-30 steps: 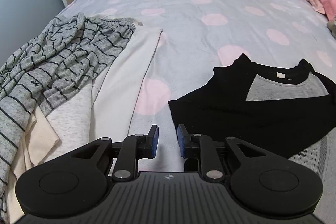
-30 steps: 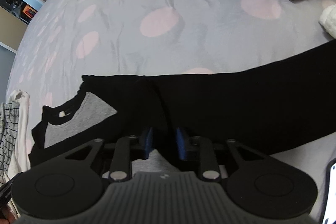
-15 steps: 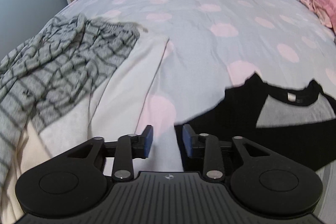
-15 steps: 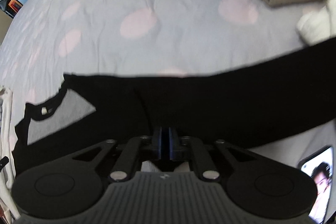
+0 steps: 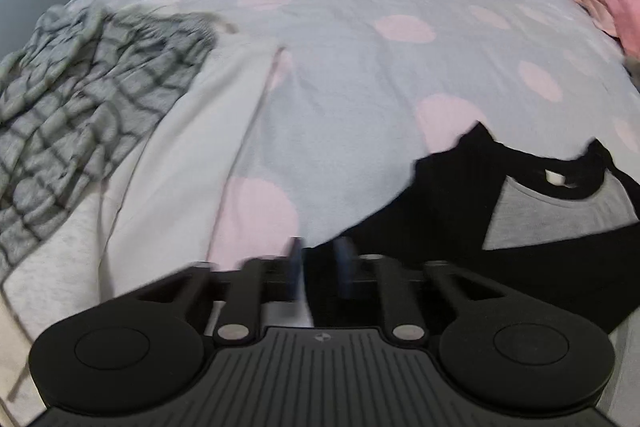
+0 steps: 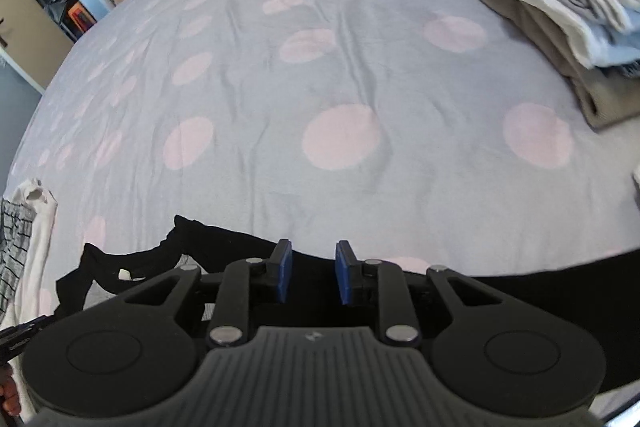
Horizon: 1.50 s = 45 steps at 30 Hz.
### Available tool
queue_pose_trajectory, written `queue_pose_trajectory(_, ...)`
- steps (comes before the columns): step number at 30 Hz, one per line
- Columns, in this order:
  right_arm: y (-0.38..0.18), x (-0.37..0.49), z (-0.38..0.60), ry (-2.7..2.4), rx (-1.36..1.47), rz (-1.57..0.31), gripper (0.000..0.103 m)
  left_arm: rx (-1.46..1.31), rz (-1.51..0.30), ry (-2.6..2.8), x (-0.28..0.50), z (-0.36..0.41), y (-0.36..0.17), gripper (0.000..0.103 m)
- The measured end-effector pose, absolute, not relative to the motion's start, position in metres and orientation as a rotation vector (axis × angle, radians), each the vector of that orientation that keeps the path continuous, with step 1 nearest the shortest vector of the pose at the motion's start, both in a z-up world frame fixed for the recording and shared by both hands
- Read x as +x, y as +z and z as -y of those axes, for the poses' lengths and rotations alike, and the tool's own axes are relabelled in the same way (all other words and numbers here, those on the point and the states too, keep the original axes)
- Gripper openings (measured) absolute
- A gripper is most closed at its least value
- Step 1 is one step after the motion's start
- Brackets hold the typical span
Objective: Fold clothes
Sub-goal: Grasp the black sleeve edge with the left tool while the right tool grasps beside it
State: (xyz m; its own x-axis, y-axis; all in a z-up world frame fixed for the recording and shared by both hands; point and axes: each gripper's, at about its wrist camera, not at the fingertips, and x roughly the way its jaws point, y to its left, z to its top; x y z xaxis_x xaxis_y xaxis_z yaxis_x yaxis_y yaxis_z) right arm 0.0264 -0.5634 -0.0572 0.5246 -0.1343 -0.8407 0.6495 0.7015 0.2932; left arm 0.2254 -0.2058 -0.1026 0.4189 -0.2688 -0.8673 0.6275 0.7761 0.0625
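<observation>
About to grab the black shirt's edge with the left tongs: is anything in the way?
Nothing visible blocks it. The left tongs are open, and the corner of the black shirt already sits between the fingers on the bedspread. The striped grey garment and white garment lie off to the left, clear of it.

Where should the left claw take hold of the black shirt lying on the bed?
Probably at the near left corner of the black shirt, where its edge lies right between the open left claw. Come in low from the left over the bare bedspread: the hem is flat and free there, clear of the white garment.
</observation>
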Motion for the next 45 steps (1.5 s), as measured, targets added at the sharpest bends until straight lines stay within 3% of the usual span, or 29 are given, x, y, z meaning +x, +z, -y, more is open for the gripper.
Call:
queue_pose_trajectory(6,-0.061,0.037,0.560,-0.509,0.611,-0.923,0.027,0.431,-0.997,-0.516,0.233,0.198,-0.102,0.002)
queue_pose_trajectory(9,-0.061,0.038,0.560,-0.493,0.613,-0.921,0.027,0.391,-1.011,-0.507,0.240,0.199,-0.097,0.007)
queue_pose_trajectory(15,-0.064,0.068,0.550,-0.315,0.556,-0.910,0.029,0.328,-0.946,-0.727,0.239,0.227,-0.080,0.032)
queue_pose_trajectory(16,-0.065,0.074,0.548,-0.282,0.544,-0.908,0.033,0.353,-0.930,-0.762,0.236,0.235,-0.081,0.040)
queue_pose_trajectory(18,-0.066,0.085,0.543,-0.216,0.521,-0.903,0.041,0.409,-0.897,-0.826,0.231,0.251,-0.083,0.042)
queue_pose_trajectory(27,-0.091,0.123,0.536,-0.058,0.433,-0.912,0.041,0.448,-0.892,-0.935,0.246,0.284,-0.115,0.041)
queue_pose_trajectory(29,-0.097,0.122,0.532,-0.010,0.447,-0.916,0.029,0.425,-0.899,-0.976,0.242,0.286,-0.118,0.033)
queue_pose_trajectory(31,-0.100,0.120,0.524,0.012,0.409,-0.915,0.010,0.416,-0.895,-1.014,0.237,0.288,-0.121,0.009)
queue_pose_trajectory(33,-0.096,0.117,0.520,0.018,0.371,-0.891,0.006,0.432,-0.831,-1.012,0.228,0.289,-0.115,0.001)
queue_pose_trajectory(37,-0.079,0.115,0.526,-0.015,0.373,-0.820,0.005,0.372,-0.764,-0.989,0.232,0.287,-0.093,0.001)
queue_pose_trajectory(40,-0.068,0.117,0.531,-0.044,0.377,-0.779,0.005,0.433,-0.798,-0.969,0.234,0.296,-0.105,0.001)
queue_pose_trajectory(45,-0.093,0.127,0.526,-0.084,0.378,-0.865,0.006,0.449,-0.838,-0.924,0.235,0.300,-0.118,0.004)
